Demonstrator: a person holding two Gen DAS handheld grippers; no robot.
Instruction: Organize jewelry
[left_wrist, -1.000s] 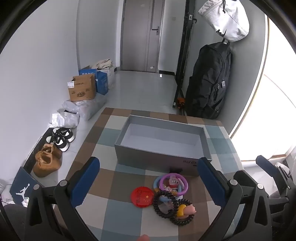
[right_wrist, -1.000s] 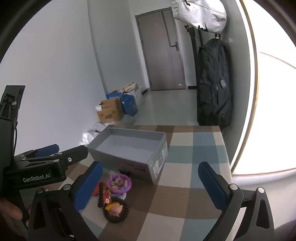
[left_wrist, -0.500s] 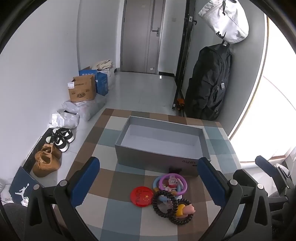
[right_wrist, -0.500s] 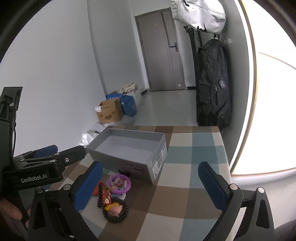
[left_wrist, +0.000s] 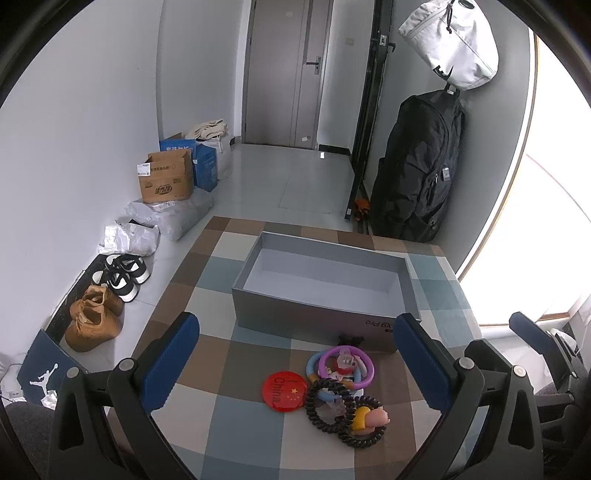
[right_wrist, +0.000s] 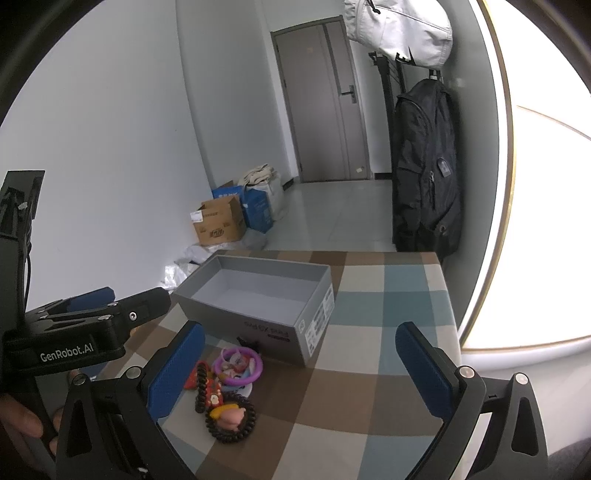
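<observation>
An open grey box (left_wrist: 321, 282) stands on the checked tablecloth (left_wrist: 236, 432); it also shows in the right wrist view (right_wrist: 255, 291). In front of it lies a pile of jewelry: a purple ring (left_wrist: 347, 365), black coil hair ties (left_wrist: 328, 406), a pink charm (left_wrist: 376, 419) and a red round badge (left_wrist: 284, 390). The pile also shows in the right wrist view (right_wrist: 229, 391). My left gripper (left_wrist: 295, 358) is open and empty above the pile. My right gripper (right_wrist: 295, 369) is open and empty, right of the pile.
The left gripper body (right_wrist: 81, 332) fills the left of the right wrist view. On the floor to the left are shoes (left_wrist: 122, 271), a cardboard box (left_wrist: 166, 181) and bags. A black backpack (left_wrist: 417, 166) hangs by the wall behind the table.
Both views have shifted only slightly; the box and the pile lie as before. Both grippers stay open.
</observation>
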